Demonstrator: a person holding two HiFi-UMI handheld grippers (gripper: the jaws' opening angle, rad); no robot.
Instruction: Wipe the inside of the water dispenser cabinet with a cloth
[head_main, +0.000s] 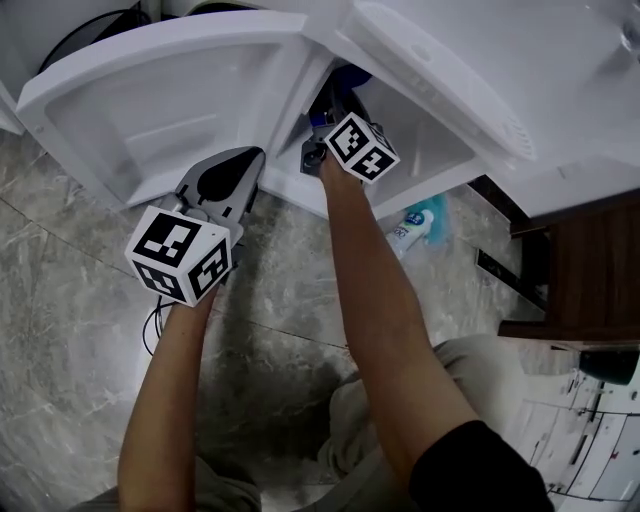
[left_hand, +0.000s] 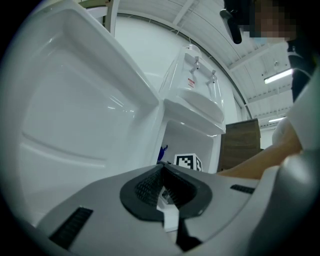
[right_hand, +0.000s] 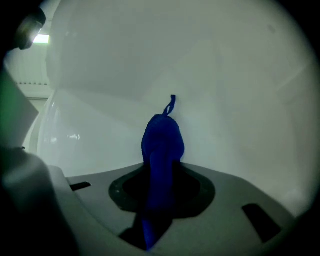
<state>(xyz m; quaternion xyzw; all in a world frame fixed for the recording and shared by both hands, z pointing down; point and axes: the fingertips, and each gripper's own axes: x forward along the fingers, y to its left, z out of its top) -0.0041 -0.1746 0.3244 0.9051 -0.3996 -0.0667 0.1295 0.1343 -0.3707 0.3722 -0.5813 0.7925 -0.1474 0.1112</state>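
Reaching deep into the white plastic water dispenser cabinet (head_main: 432, 142), the right gripper (right_hand: 160, 186) has its jaws pinched on a bright blue cloth (right_hand: 162, 140). In the right gripper view the cloth bunches up out of the jaws toward twelve o'clock. A little loop sticks up at its top, and the bunch sits right at the pale inner wall; whether it is pressed on or just shy, I can't tell. In the head view that arm runs up to one o'clock, and a sliver of blue shows inside the opening.

Over at eleven o'clock stands the white moulded cabinet door (head_main: 150, 110), swung wide open. The left gripper (left_hand: 164, 189) hangs just in front of it, jaws pressed together with nothing between them, so it is idle as far as I can judge. Its own view looks past the door to the dispenser's taps up top.

Down on the grey marbled floor (head_main: 70, 330), at three o'clock from the right forearm, lies a white bottle with a blue label (head_main: 408, 230) beside something teal. A dark brown wooden cabinet (head_main: 590, 270) stands further right.

My call is that the wiping step is in hand, with the cloth in the compartment. The next move wants firm pressure and a sweep across the wall, then the floor and corners of the recess, with the pinch tight enough that the cloth doesn't slip out.
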